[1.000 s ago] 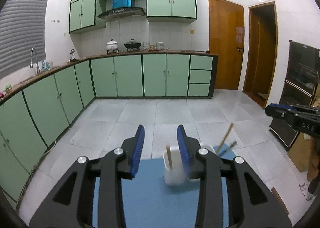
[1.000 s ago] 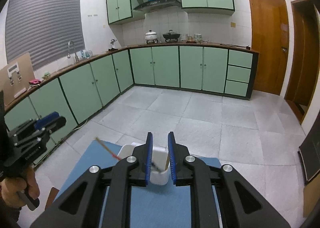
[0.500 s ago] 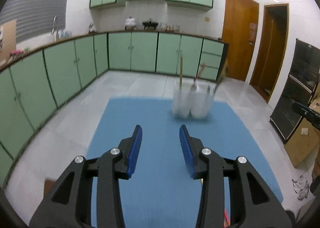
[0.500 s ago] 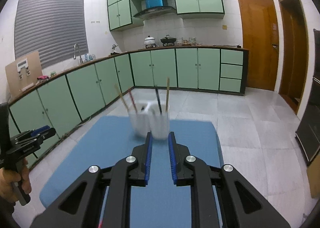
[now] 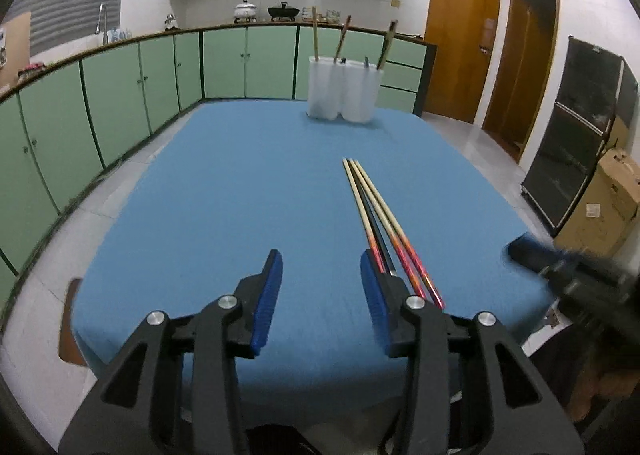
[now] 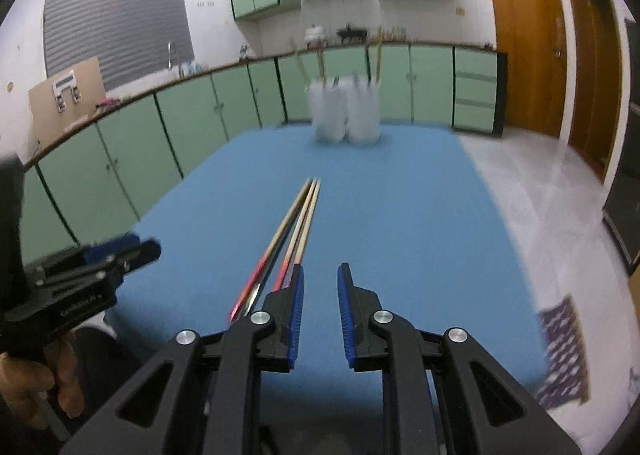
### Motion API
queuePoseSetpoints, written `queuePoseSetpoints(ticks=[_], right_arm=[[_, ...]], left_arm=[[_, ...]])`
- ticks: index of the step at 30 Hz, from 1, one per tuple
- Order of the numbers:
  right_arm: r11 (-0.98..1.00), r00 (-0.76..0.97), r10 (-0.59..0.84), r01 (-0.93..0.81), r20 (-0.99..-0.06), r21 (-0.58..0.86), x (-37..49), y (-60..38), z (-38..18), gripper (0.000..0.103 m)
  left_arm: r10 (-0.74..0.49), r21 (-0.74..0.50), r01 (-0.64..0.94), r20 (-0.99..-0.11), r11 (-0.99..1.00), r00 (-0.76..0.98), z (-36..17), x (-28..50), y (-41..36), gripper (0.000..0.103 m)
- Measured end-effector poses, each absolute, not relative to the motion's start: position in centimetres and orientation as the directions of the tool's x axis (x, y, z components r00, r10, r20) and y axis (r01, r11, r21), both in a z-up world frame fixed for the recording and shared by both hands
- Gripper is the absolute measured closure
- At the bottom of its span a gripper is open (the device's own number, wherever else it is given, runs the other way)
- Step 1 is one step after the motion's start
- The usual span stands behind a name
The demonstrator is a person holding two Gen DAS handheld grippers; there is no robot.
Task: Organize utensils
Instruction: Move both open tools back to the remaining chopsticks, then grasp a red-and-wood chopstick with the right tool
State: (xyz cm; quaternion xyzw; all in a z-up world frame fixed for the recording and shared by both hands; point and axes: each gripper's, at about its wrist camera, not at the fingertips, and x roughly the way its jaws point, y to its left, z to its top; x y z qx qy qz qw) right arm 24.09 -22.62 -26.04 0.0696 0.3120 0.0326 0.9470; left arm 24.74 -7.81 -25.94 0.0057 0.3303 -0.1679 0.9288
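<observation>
A bundle of long chopsticks point(image 5: 384, 215) point(image 6: 300, 223) with red and black handle ends lies on the blue table cloth point(image 5: 240, 195). Its handle ends are just beside my left gripper's right finger. At the table's far edge stands a white multi-cup holder point(image 5: 344, 91) point(image 6: 346, 115) with several chopsticks upright in it. My left gripper point(image 5: 320, 259) hovers low over the near part of the table, its jaws opening with nothing between them. My right gripper point(image 6: 321, 269) sits to the right of the bundle, its jaws a narrow gap apart and empty.
Each gripper shows blurred at the edge of the other's view: the left gripper point(image 6: 100, 255) in a hand, the right gripper point(image 5: 560, 263). Green kitchen cabinets point(image 5: 120, 95) run along the left and back. A black appliance point(image 5: 580, 127) and a cardboard box point(image 5: 604, 207) stand on the right.
Both grippers have dropped and pulled back from over the white holder to the near side of the table. The lying chopsticks have come into view. The left jaws stand wider.
</observation>
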Motion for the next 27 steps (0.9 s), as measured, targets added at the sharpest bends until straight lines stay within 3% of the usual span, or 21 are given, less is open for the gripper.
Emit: queuePoseSetpoints(ticks=[6, 14, 19, 27], right_arm=[[0.991, 0.769, 0.113, -0.043, -0.629, 0.126, 24.6, -20.0, -29.7, 0.086], [0.993, 0.768, 0.107, -0.045, -0.631, 0.113, 25.8, -19.9, -30.6, 0.086], [0.995, 0.780, 0.067, -0.006, -0.622, 0.099, 26.2, -20.5, -30.6, 0.096], [0.986, 0.786, 0.007, 0.097, -0.618, 0.135, 25.6, -24.0, -30.9, 0.097]], left_arm=[[-0.284, -0.146, 0.250, -0.642, 0.957, 0.712, -27.8, 25.1, -5.7, 0.062], [-0.283, -0.150, 0.247, -0.662, 0.957, 0.694, -28.9, 25.7, -5.8, 0.062], [-0.297, -0.148, 0.270, -0.674, 0.951, 0.677, -29.7, 25.8, -6.7, 0.062], [-0.332, -0.133, 0.338, -0.690, 0.931, 0.643, -31.0, 25.6, -9.8, 0.062]])
